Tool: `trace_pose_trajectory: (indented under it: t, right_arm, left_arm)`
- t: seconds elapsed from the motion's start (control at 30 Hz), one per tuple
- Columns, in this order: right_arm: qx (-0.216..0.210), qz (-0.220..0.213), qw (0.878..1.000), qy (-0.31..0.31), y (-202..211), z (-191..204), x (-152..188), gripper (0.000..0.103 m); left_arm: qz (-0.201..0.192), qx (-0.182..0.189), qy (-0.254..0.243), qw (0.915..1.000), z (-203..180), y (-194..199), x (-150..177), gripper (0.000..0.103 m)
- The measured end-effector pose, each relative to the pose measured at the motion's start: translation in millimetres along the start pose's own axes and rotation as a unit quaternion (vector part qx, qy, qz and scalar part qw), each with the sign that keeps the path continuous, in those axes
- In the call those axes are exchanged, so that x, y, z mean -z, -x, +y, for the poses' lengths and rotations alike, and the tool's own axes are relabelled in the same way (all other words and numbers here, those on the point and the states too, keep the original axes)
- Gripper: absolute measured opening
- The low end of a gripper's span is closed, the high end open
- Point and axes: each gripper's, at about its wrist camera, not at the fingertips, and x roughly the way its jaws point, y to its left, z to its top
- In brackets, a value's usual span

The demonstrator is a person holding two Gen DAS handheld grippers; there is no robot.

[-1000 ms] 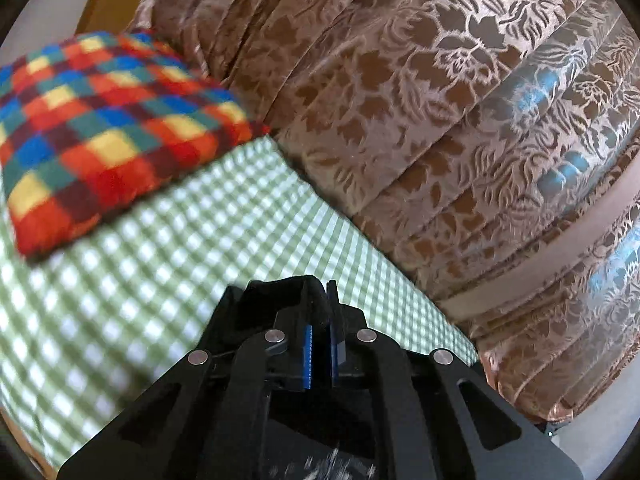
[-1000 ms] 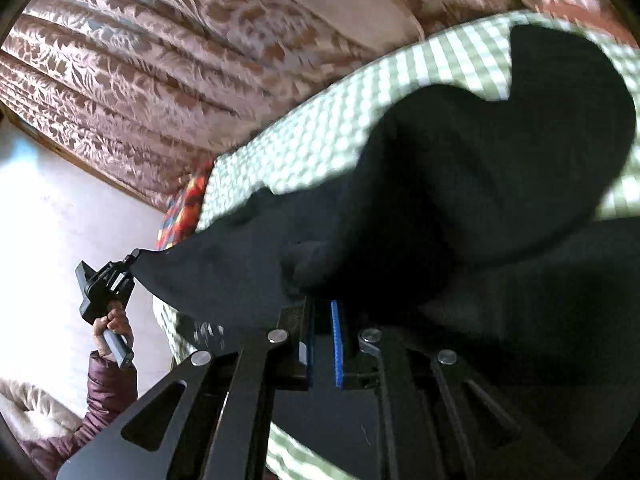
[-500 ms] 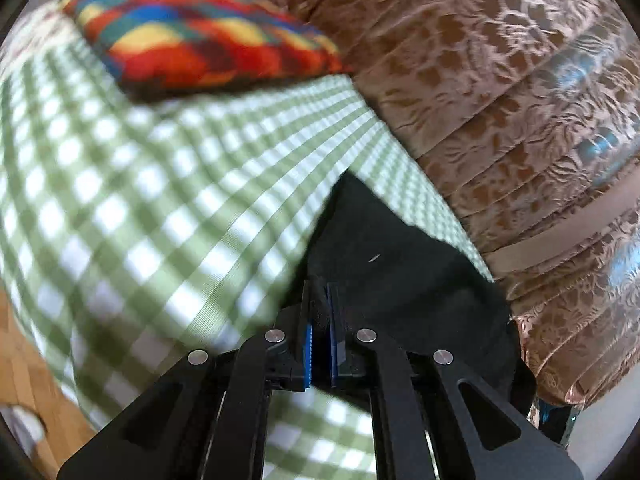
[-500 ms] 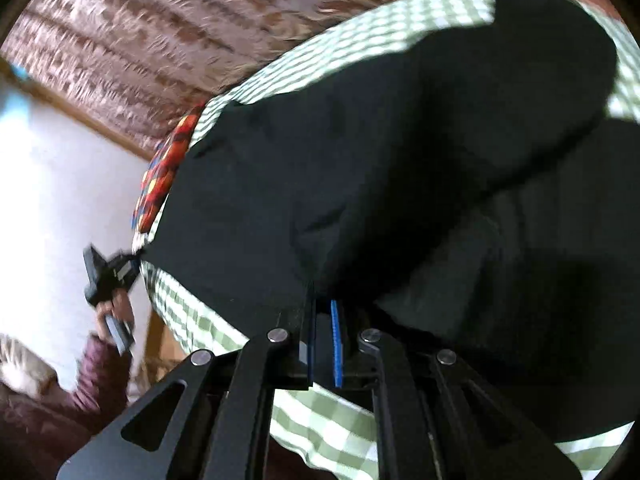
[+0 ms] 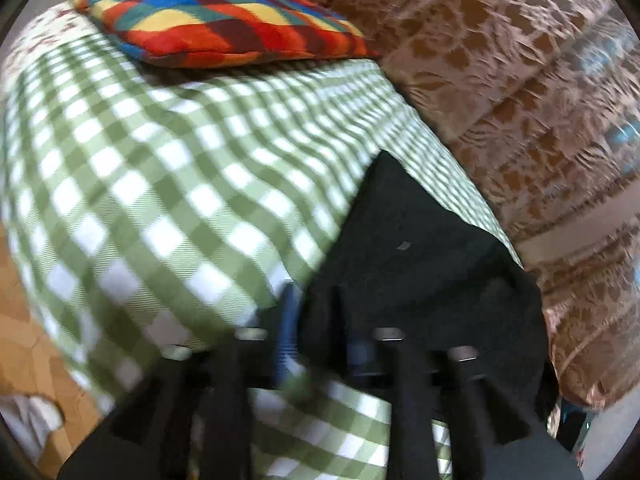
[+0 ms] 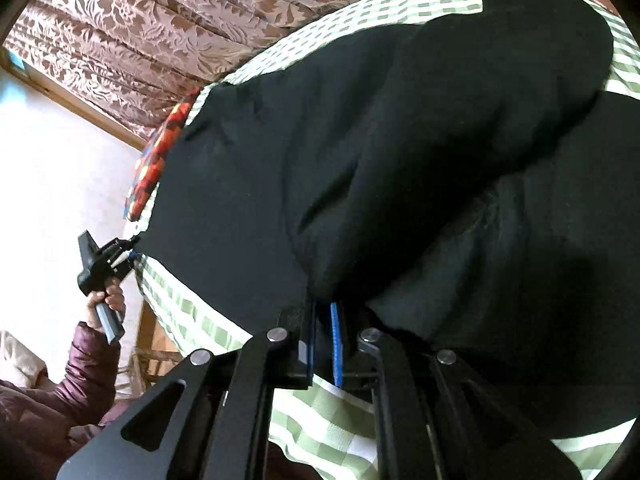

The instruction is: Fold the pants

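Across the green-checked bed (image 5: 160, 184) lie the black pants (image 6: 320, 152), spread out flat, one part doubled over another into a thick rounded fold toward the right of the right wrist view. At the near edge of the bed the right claw (image 6: 323, 344) is closed on the cloth, a pinch of the black fabric caught between its blue pads just where the fold comes down. At the other end, the left claw (image 5: 320, 332) sits over a corner of the pants near the bed's edge; its jaws have just been opening and now stand apart, with the cloth lying between them but not pressed, though the picture is blurred there. From the right wrist view that left claw (image 6: 120, 254) shows small at the far corner of the pants, carried by a hand (image 6: 110, 300) in a dark red puffy sleeve (image 6: 80, 360). Beyond the pants a bright checked cushion (image 5: 216, 12) rests on the bed, and brown flower-patterned curtains (image 5: 500, 80) hang just behind it.
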Motion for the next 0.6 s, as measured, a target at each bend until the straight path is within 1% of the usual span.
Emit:
trace_pose_trajectory:
  t: [0.03,0.07,0.1,0.13,0.2,0.27,0.3,0.33,0.37,0.4,0.43,0.47,0.53,0.57,0.6]
  right_arm:
    - [-0.003,0.008,1.000,0.009,4,1,-1,0.011]
    - [0.003,0.015,1.000,0.019,8,2,-3,0.017]
    - [0.006,0.017,1.000,0.026,14,2,-4,0.034]
    - [0.013,0.007,0.999,0.033,28,3,-8,0.047]
    - [0.029,-0.023,0.999,0.039,54,1,-21,0.048]
    - [0.045,-0.060,0.996,0.039,80,0,-40,0.054]
    - [0.058,-0.082,0.994,0.034,89,-2,-53,0.062]
    - [0.081,-0.106,0.991,0.023,98,-7,-72,0.065]
    - [0.101,-0.118,0.988,0.018,101,-11,-89,0.065]
    - [0.118,-0.124,0.985,0.016,100,-14,-102,0.065]
    - [0.139,-0.128,0.982,0.013,96,-16,-118,0.065]
    - [0.163,-0.127,0.978,0.004,87,-21,-138,0.065]
    - [0.198,-0.116,0.973,-0.003,65,-29,-172,0.065]
    - [0.228,-0.107,0.968,-0.004,50,-34,-190,0.065]
    - [0.257,-0.092,0.962,-0.005,33,-39,-205,0.065]
  left_arm:
    - [-0.003,0.003,0.013,0.9999,3,5,-2,0.040]
    - [-0.013,-0.004,0.019,0.9997,5,12,-4,0.045]
    - [-0.027,-0.016,0.019,0.9993,5,19,-5,0.047]
    - [-0.042,-0.027,0.009,0.9987,1,28,-6,0.048]
    - [-0.054,-0.018,-0.024,0.9981,-14,38,-6,0.048]
    - [-0.055,-0.005,-0.058,0.9968,-32,39,-2,0.048]
    - [-0.046,0.013,-0.086,0.9951,-49,35,3,0.048]
    - [-0.037,0.025,-0.106,0.9934,-60,31,6,0.048]
    - [-0.024,0.038,-0.138,0.9893,-79,24,13,0.048]
    - [-0.015,0.046,-0.161,0.9858,-92,19,19,0.048]
    - [0.001,0.062,-0.192,0.9795,-110,10,30,0.048]
    - [0.022,0.082,-0.222,0.9714,-129,2,42,0.048]
    - [0.055,0.108,-0.283,0.9513,-163,-12,70,0.048]
    - [0.067,0.120,-0.298,0.9445,-173,-18,79,0.048]
    - [0.092,0.141,-0.320,0.9324,-189,-25,95,0.050]
